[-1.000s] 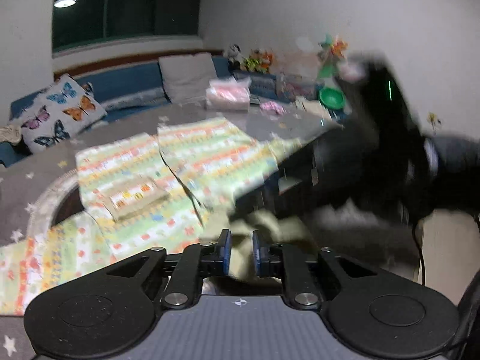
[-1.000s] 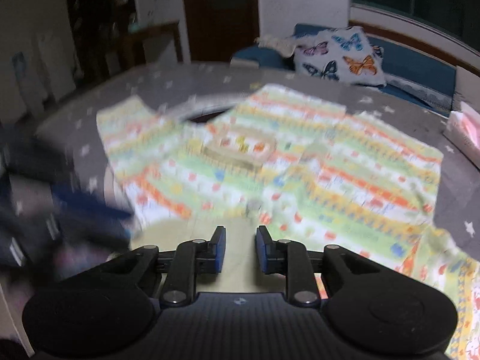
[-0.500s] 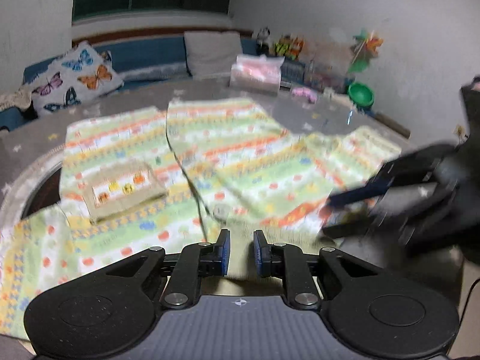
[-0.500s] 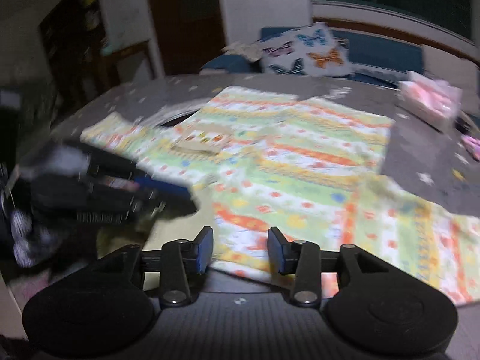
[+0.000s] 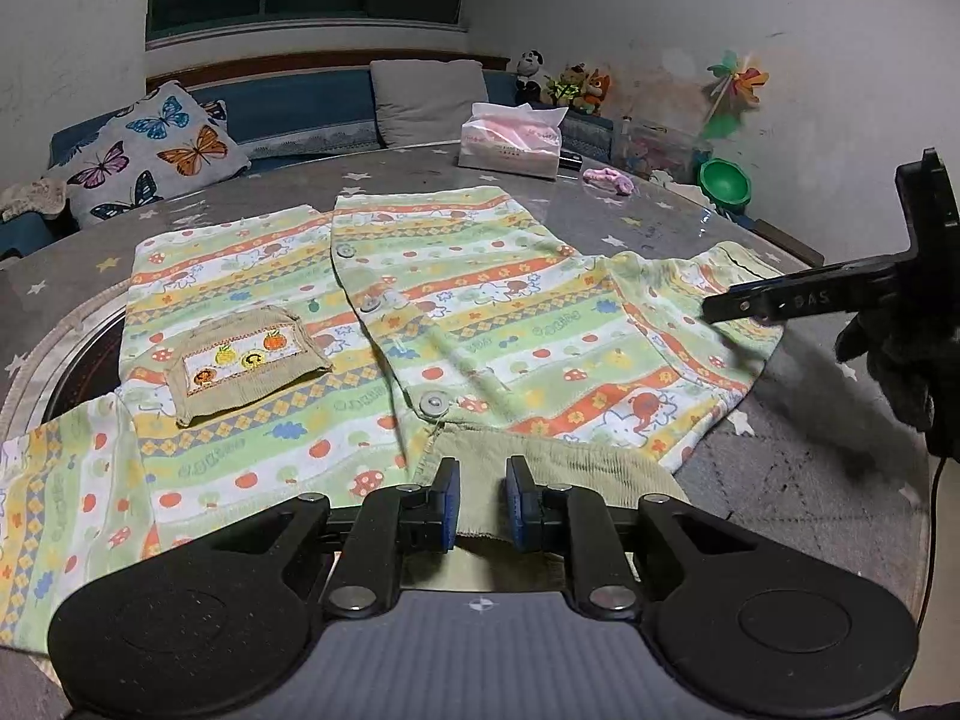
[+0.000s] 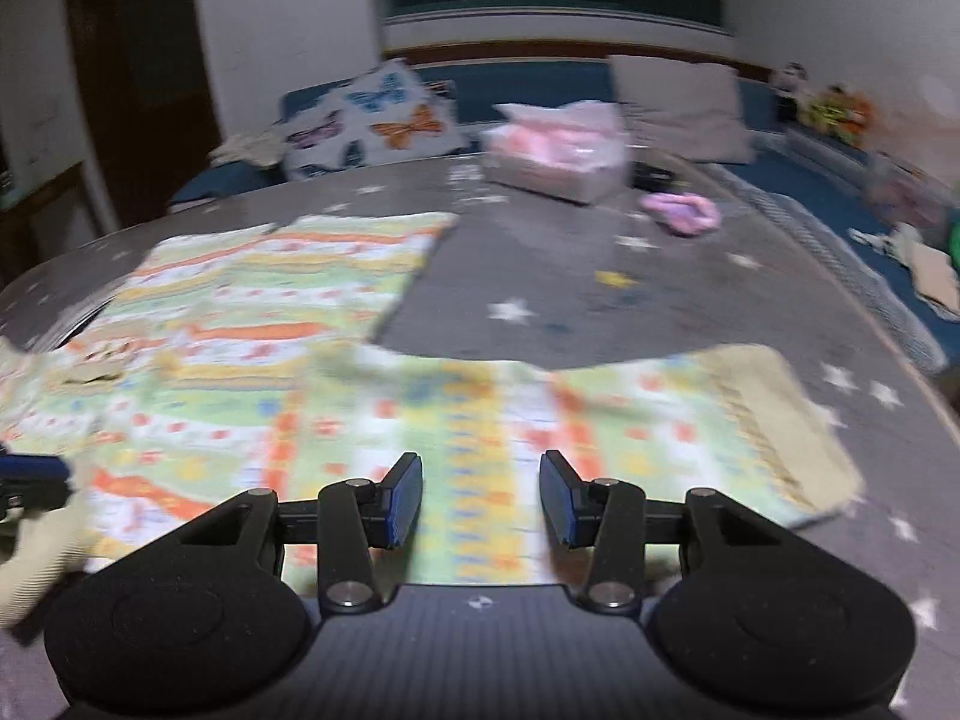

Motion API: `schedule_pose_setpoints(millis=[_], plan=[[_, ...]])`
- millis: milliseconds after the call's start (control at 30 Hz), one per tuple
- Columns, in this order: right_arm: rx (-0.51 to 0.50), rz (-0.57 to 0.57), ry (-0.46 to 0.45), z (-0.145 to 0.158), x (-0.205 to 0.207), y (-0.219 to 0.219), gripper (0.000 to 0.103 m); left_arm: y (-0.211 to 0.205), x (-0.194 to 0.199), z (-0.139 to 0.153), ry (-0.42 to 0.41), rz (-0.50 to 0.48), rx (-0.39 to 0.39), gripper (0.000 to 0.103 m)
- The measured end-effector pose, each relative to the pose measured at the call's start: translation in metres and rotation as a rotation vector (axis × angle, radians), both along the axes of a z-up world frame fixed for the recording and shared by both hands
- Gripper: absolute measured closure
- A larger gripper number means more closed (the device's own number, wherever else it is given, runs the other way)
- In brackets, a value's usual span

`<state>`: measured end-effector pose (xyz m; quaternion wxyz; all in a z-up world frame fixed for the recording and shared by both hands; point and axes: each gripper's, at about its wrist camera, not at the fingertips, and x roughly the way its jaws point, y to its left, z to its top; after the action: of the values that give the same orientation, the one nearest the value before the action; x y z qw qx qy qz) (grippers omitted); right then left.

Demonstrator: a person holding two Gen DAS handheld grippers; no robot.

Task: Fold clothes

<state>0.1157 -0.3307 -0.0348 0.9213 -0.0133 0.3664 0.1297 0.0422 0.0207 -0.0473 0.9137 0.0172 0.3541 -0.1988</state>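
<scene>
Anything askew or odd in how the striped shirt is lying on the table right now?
Mostly flat, but the striped shirt isn't square: its khaki collar is bunched between the left tongs, the placket gapes open between buttons, and the right sleeve lies rumpled. The right tongs hover open above that sleeve.

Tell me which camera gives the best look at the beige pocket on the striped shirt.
The left wrist view: the pocket lies sharp and whole there, its fruit embroidery visible on the shirt. The right wrist view is motion-blurred and shows only a beige smear at its left edge, perhaps the pocket.
</scene>
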Motion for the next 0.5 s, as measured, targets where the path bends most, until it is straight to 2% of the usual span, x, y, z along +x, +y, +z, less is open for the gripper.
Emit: schedule_pose_setpoints(millis=[200,367,433,500], plan=[[-0.042,-0.141,-0.017,-0.004,0.0,-0.043,0.058,-0.003,0.002,0.002,0.002,-0.006,0.025,0.084],[-0.03,-0.228,-0.034,-0.005,0.003,-0.069,0.058,-0.004,0.003,0.004,0.002,-0.003,0.037,0.081],[-0.033,-0.244,-0.049,-0.003,0.005,-0.074,0.058,-0.004,0.002,0.005,-0.003,0.001,0.045,0.076],[-0.056,-0.274,-0.069,-0.001,0.007,-0.076,0.058,-0.005,0.002,0.007,-0.01,0.006,0.051,0.065]])
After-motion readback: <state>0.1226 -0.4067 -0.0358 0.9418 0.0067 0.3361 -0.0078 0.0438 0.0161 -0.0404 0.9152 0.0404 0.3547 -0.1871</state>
